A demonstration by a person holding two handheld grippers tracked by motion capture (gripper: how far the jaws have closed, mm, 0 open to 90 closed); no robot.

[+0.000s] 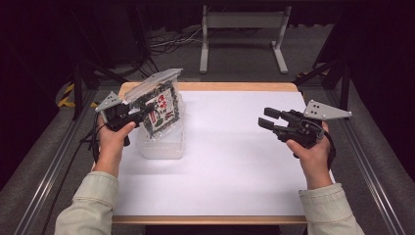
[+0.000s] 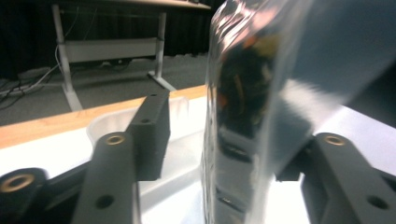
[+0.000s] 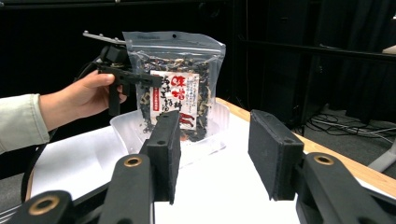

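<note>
Glossy clear pouch point(image 1: 160, 105) stands in translucent plastic tub point(image 1: 164, 147), 9 o'clock on white worktop point(image 1: 235, 161). Left claw point(image 1: 147, 111) released around pouch; right claw point(image 1: 265, 118) released, empty.

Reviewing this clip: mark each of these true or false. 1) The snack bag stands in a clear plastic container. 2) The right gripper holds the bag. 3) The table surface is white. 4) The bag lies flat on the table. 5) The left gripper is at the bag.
1) True: the snack bag stands in the clear plastic container.
2) False: the right gripper is empty, jaws apart, away from the bag.
3) True: the table is white.
4) False: it stands upright.
5) True: the left gripper has the bag between its jaws.
</note>
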